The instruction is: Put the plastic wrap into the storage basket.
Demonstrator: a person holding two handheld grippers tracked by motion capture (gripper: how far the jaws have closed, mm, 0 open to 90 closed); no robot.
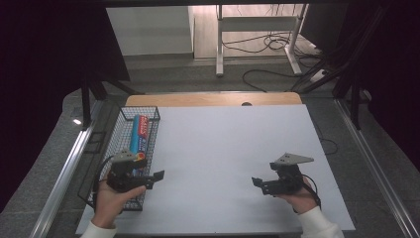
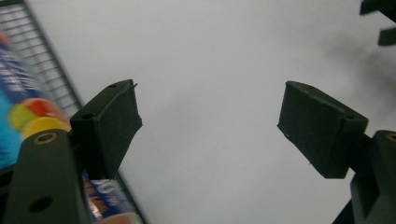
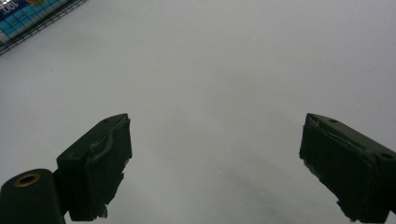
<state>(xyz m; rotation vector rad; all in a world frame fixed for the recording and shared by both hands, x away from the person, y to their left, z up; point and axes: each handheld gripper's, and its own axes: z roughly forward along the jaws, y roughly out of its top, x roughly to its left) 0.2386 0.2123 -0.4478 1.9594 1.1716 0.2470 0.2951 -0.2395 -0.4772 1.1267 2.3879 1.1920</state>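
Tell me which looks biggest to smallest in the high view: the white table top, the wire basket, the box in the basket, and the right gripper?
1. white table top
2. wire basket
3. and 4. box and right gripper: they look about alike, and the box is partly hidden, so I won't rank them.

The table top (image 1: 233,163) is plain white, with a strip of light wood along its far edge in the upper middle of the high view; the wire basket (image 1: 113,141) at the left is black mesh; the box (image 1: 139,136) inside it is blue with a red end, and in the left gripper view it shows red and yellow fruit on bright blue; both grippers, left (image 1: 157,177) and right (image 1: 257,183), are black, each topped by a grey plate; the sleeves at the bottom are white.
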